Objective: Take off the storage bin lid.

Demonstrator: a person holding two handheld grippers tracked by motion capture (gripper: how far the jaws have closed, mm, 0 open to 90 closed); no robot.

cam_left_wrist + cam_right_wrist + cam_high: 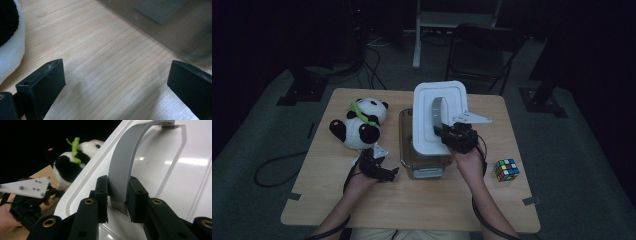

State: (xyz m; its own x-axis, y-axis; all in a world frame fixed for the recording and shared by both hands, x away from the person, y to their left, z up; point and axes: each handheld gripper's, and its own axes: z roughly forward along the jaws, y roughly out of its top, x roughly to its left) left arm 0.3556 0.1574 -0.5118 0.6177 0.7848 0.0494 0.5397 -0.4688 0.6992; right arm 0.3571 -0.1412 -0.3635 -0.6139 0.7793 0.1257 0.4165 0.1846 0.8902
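While the right gripper (117,200) clamps the grey handle (130,157) of the tilted white lid (432,117), the left gripper (384,172) waits wide open beside the clear bin (424,167)

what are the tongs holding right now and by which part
The right tongs are shut on the white lid, gripping its grey handle near the lower end. The left tongs are open over the table, holding nothing.

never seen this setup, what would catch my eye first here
The white lid stands out mid-table, tilted up over the clear bin, with the right gripper shut on its grey handle. Left of the bin sits a panda plush, and the left gripper is open beside it.
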